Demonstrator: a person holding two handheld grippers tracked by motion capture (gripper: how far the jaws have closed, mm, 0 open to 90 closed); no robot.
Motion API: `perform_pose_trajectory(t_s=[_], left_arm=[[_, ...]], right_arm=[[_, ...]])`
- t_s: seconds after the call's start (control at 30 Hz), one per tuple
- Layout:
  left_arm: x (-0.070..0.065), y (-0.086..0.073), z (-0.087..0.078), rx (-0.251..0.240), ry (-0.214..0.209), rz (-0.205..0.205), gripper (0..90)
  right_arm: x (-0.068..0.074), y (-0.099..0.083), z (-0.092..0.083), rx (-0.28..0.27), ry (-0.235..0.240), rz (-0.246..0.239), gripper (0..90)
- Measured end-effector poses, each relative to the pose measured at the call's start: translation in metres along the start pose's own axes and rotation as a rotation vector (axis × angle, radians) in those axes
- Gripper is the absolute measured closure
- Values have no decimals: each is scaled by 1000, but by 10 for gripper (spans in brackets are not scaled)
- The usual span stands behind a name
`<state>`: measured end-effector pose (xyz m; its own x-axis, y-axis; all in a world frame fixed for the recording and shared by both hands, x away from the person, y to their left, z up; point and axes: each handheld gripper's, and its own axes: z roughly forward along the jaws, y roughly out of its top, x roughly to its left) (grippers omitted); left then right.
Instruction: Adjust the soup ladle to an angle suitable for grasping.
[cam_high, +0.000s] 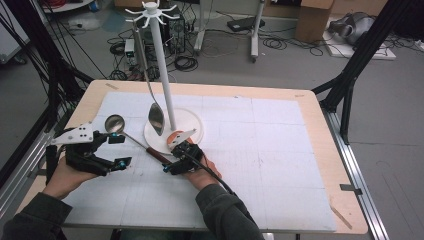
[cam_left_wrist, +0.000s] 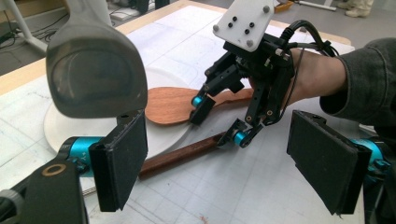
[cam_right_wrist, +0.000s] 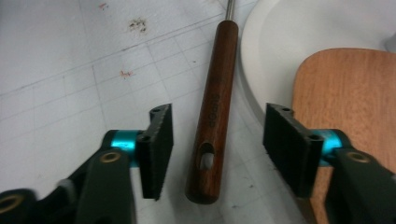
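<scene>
Covering wooden table (cam_high: 320, 107) — white gridded mat (cam_high: 260, 150); cables (cam_high: 185, 62) on floor.

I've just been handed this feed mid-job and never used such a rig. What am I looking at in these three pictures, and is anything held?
No robot here: a person holds a two-jaw tool in each hand. The high view looks down on the table; the other two views ride on the tools, looking along their black jaws. On the table stands a white rack with a metal spoon hanging from it, a wooden spatula lying on its base. A wooden-handled ladle lies beside it. The right gripper straddles that handle, jaws apart, not touching. The left gripper is open, holding nothing.
</scene>
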<state>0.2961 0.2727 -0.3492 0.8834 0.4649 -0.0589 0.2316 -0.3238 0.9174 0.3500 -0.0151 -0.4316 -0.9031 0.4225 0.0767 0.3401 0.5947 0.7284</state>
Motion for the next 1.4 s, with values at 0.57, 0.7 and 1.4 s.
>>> perform_pose_trajectory(t_s=[0.57,0.7,1.4], left_arm=[[1,-1,2,8,-1,0,211],[2,-1,3,13,-11,3,211],[3,-2,2,20,-11,2,222]], right_arm=[[6,1,14,53,-18,-50,681],[4,0,13,51,-7,-12,695],[0,-1,-3,48,31,-4,730]])
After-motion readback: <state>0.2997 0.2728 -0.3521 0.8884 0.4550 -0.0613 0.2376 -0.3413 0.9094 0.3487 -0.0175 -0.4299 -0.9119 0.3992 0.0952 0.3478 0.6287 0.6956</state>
